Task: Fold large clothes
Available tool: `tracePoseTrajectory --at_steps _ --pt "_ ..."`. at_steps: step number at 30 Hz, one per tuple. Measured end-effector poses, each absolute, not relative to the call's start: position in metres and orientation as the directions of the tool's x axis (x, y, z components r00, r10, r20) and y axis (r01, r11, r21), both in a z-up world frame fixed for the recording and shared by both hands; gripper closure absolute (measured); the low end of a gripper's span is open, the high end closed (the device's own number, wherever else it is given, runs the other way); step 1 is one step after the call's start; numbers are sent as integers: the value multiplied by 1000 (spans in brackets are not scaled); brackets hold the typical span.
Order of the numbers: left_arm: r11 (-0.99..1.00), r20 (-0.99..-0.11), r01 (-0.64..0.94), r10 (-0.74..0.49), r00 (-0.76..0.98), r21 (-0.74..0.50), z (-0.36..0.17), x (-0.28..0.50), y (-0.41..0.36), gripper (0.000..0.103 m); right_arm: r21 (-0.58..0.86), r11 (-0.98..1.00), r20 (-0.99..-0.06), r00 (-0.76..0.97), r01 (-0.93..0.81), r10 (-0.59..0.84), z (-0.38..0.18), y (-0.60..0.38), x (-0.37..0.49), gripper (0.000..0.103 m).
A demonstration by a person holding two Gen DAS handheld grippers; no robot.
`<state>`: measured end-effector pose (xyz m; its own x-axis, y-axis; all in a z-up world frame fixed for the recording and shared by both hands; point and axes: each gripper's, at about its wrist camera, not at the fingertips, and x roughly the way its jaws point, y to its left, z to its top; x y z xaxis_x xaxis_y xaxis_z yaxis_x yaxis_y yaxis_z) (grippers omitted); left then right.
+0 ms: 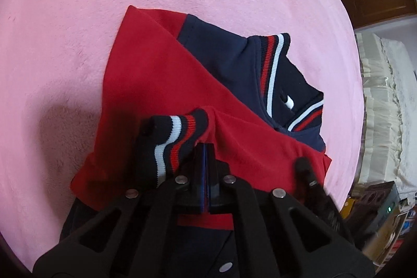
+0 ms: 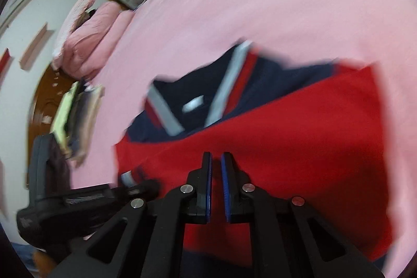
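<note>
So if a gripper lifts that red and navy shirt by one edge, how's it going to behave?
Probably floppy: the shirt already lies in soft folds and creases on the pink blanket. Likely light, and it should drape and unfold rather than hold shape. The ribbed cuff looks thicker, so easier to pinch.

The right wrist view is smeared by motion — the polo shirt's (image 2: 273,121) collar stripes and small white label (unreadable) are streaks, and the clutter beside the bed (image 2: 260,4) cannot be told apart. In the left wrist view the left gripper (image 1: 206,147) hides the shirt's lower part, and the picture's bottom edge cuts it off.
</note>
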<state>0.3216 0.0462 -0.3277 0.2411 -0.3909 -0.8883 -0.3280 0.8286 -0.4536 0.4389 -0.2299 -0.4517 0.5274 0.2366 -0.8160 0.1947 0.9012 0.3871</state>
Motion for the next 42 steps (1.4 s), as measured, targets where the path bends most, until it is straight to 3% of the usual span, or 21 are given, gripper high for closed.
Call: tracePoseTrajectory --at_steps 3,6,9,10,12,15,22,25,31,35,38,42 --pt "859 -901 -289 -364 235 -423 -324 324 39 103 225 933 -847 530 281 45 -458 -278 437 103" --pt "880 -914 -271 -333 230 -389 -324 331 29 103 254 927 -838 541 277 68 -457 -296 437 103" --pt "899 -928 -265 -290 234 -348 -313 331 21 103 141 954 -829 559 263 -32 -441 -280 437 103" --pt "911 -933 -250 -269 240 -328 -307 330 15 103 163 953 -825 565 257 -11 -437 -276 437 103" --pt "938 -939 -189 -241 247 -290 -292 328 -1 103 338 917 -798 582 210 160 -433 -266 433 103" --pt "931 -931 -152 -296 214 -331 -287 324 -19 103 543 826 -749 533 153 393 -445 -241 425 103" --pt "930 -948 -215 -263 180 -299 -308 329 -22 103 482 868 -816 420 116 397 -488 -224 411 103" --pt "927 -942 -210 -274 194 -312 -305 332 -11 103 458 877 -808 479 144 343 -485 -262 402 103" --pt "944 -947 -153 -264 184 -293 -300 339 -22 103 140 904 -904 424 404 -49 -477 -339 384 103" --pt "952 -951 -144 -243 190 -271 -285 333 -37 103 259 865 -858 514 431 1 -457 -354 369 103" --pt "945 -940 -110 -282 193 -307 -271 327 -55 103 377 876 -795 591 300 140 -437 -327 367 103" --pt "938 -935 -93 -319 153 -335 -279 318 -76 103 511 840 -782 504 182 367 -455 -271 386 103"
